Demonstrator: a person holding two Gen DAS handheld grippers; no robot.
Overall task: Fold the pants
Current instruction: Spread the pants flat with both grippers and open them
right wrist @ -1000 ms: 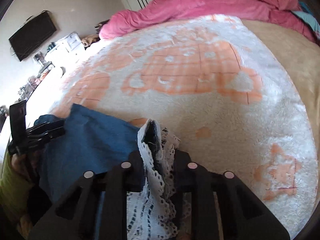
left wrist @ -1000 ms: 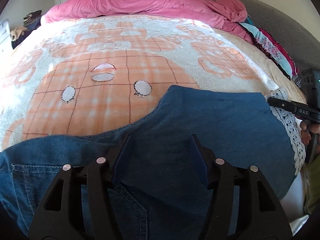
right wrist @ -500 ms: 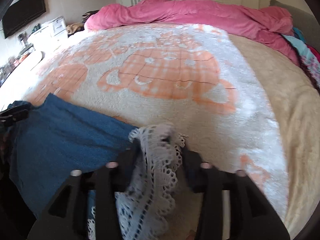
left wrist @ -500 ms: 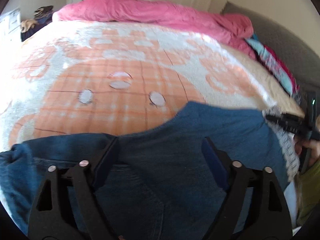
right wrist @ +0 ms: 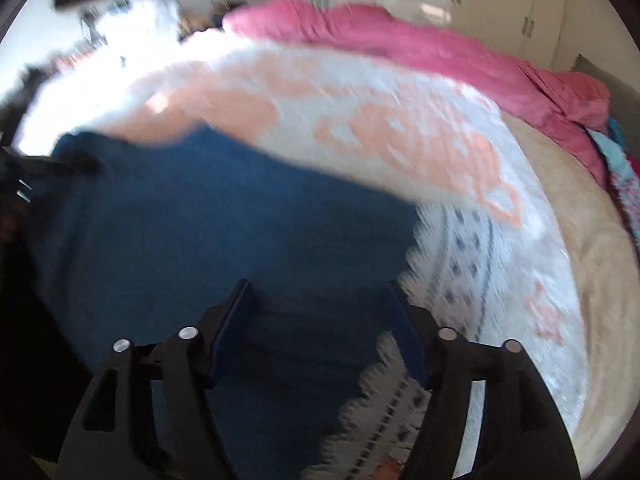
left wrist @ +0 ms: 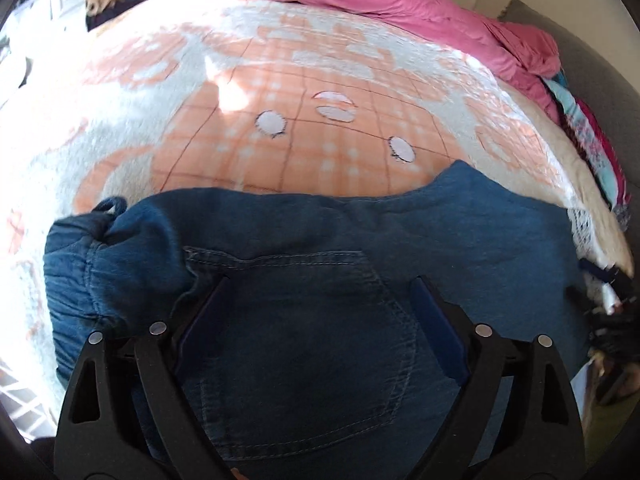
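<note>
The jeans (left wrist: 320,264) are lying along the near edge of the bed (left wrist: 160,92), long axis running side to side. The left tool (left wrist: 320,312) is hovering over the back pocket end, the right tool (right wrist: 318,308) near the lace hem (right wrist: 452,256). Both tools' jaws are opening wide, gripping nothing, denim just sitting below them.

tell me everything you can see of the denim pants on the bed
The blue denim pants lie folded flat on the orange-and-white blanket, near its front edge. A stitched back pocket faces up, the gathered waistband is bunched at the left, and white lace trim edges the right end. Neither gripper's pads press them.
</note>
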